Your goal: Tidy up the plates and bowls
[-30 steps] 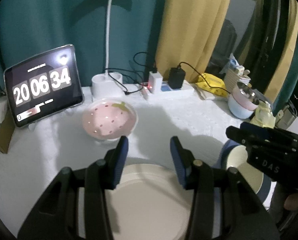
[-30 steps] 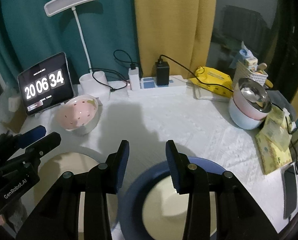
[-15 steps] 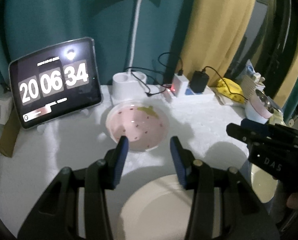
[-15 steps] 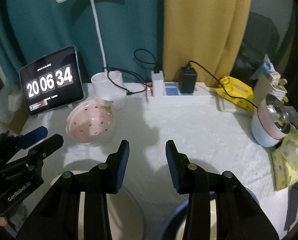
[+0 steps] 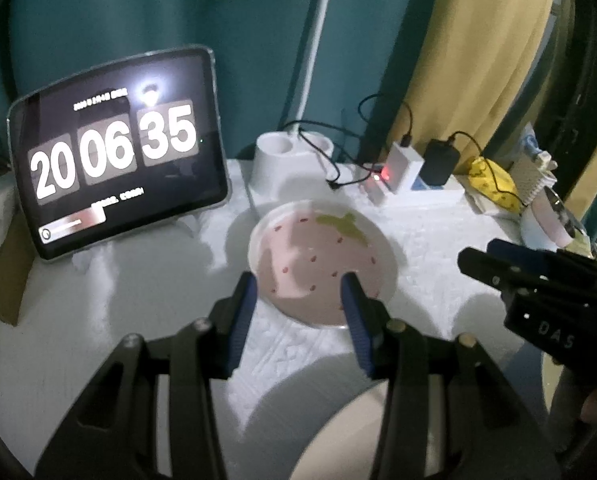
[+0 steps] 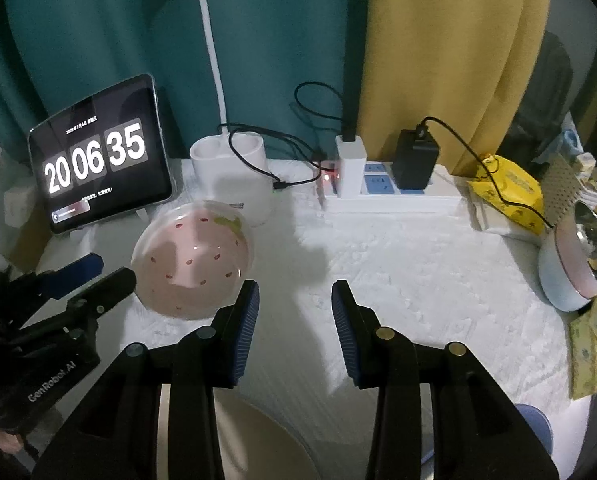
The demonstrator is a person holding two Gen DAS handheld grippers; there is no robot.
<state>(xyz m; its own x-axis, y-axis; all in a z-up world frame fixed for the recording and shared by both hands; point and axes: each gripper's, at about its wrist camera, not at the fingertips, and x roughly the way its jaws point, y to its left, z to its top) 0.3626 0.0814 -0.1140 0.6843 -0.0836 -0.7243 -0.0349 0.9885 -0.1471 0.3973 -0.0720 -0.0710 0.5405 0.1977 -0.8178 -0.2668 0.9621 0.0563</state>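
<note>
The left gripper [image 5: 298, 300] hangs above the near edge of the pink strawberry bowl [image 5: 322, 264], its blue pads [image 5: 242, 316] standing apart with nothing between them. The right gripper [image 6: 294, 312] is parted in the same way and empty, over bare white cloth [image 6: 418, 264] to the right of that bowl. The bowl sits upright in the middle of the table, just in front of the white lamp base [image 5: 290, 160] and to the right of the tablet clock [image 5: 114, 148].

A cream plate [image 5: 362, 436] lies at the near edge, partly hidden under the left gripper's fingers; only a sliver of a blue-rimmed plate [image 6: 534, 424] shows at the near right in the right wrist view. At the far right, stacked bowls [image 6: 574, 264] rest beside yellow packets.

The step in hand is probably a reach for the strawberry bowl by the left gripper. To do it well, one pad should go inside the rim and the other outside the wall, at the near edge where the approach is free. A glazed wall will likely be slippery, so the pads should reach well down past the lip before closing, and the lift should go straight up to keep the bowl level. The cables [image 5: 330, 168] by the lamp base lie just beyond the bowl, so the gripper should not overshoot towards the far side. The right gripper would do best to stay clear until the bowl is held.
</note>
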